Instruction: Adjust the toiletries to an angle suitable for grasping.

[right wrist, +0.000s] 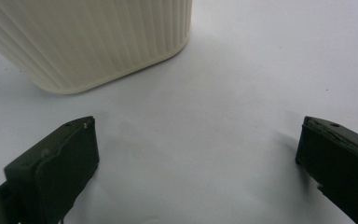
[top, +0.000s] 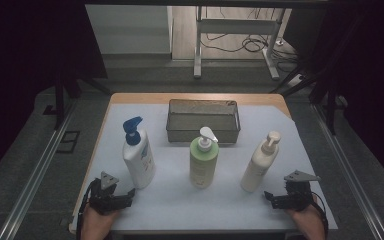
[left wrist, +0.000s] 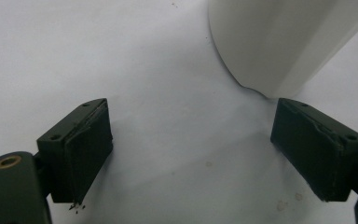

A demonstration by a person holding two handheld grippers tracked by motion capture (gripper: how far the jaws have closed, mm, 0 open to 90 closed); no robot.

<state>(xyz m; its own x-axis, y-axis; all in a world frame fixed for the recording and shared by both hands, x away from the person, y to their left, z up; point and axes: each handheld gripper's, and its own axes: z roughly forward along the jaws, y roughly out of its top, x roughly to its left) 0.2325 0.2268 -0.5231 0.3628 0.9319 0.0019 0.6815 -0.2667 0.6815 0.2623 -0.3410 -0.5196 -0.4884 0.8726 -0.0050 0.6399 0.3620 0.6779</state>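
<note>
Three pump bottles stand in a row on the white table cover (top: pixel 180 205): a white one with a blue pump (top: pixel 138 155) at the left, a green one (top: pixel 203 160) in the middle, a ribbed cream one (top: pixel 260 164) at the right. My left gripper (top: pixel 130 197) rests on the cover just in front of the blue-pump bottle, open and holding nothing. That bottle's white base (left wrist: pixel 279 42) rises just beyond the left gripper (left wrist: pixel 191 149). My right gripper (top: pixel 269 198) lies near the cream bottle's foot, open and bare. The ribbed base (right wrist: pixel 93 42) stands ahead of the right gripper (right wrist: pixel 196 163).
A grey metal mesh basket (top: pixel 203 121) sits behind the bottles toward the table's far edge. The wooden table edge (top: pixel 195 96) shows beyond the cover. Dark curtains and metal rails flank the table on both sides.
</note>
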